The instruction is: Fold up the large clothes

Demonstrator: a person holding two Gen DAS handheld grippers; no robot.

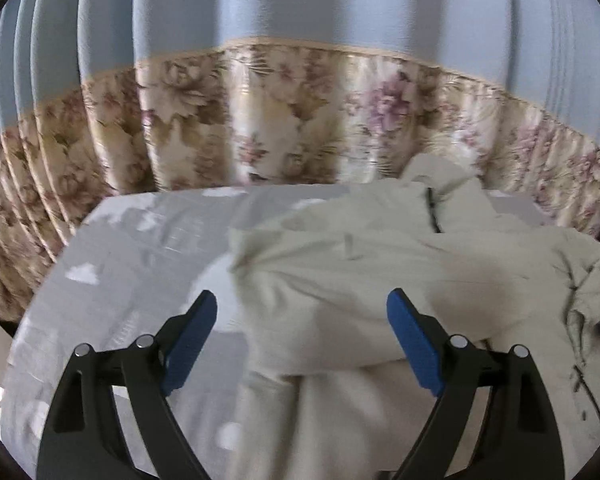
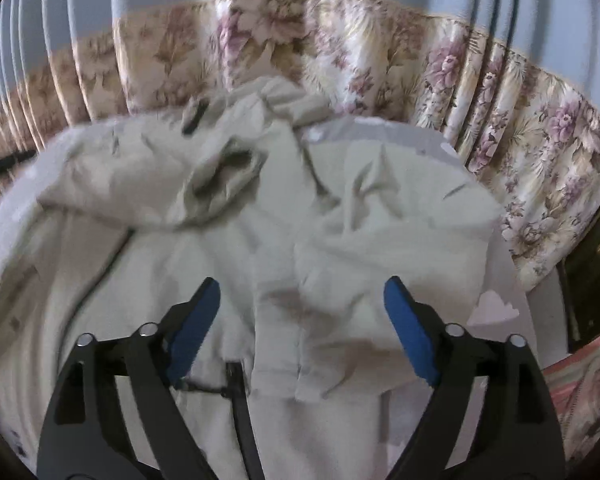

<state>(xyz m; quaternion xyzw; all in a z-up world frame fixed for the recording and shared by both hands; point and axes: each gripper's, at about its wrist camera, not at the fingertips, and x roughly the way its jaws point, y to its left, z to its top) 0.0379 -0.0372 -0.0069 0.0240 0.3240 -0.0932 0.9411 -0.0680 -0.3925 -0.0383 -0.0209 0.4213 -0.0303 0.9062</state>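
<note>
Soft, cool daylight filters through the pale curtain (image 1: 300, 0) at the far side, leaving faint shadows in the cream garment (image 2: 236, 208), while motion blur smears both fisheye views and dark vignetting bends their edges.

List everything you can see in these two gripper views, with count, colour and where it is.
garment: one, cream, zip-up, crumpled across the bed, sleeve cuff opening facing up.
bed sheet: one, grey with white cloud prints, under the garment.
curtain: one, pale blue above, floral beige and pink band below, behind the bed.
dark furniture: one, right edge, partly seen.
left gripper: one, black with blue pads, open above the garment.
right gripper: one, same colours, open above the garment.
</note>
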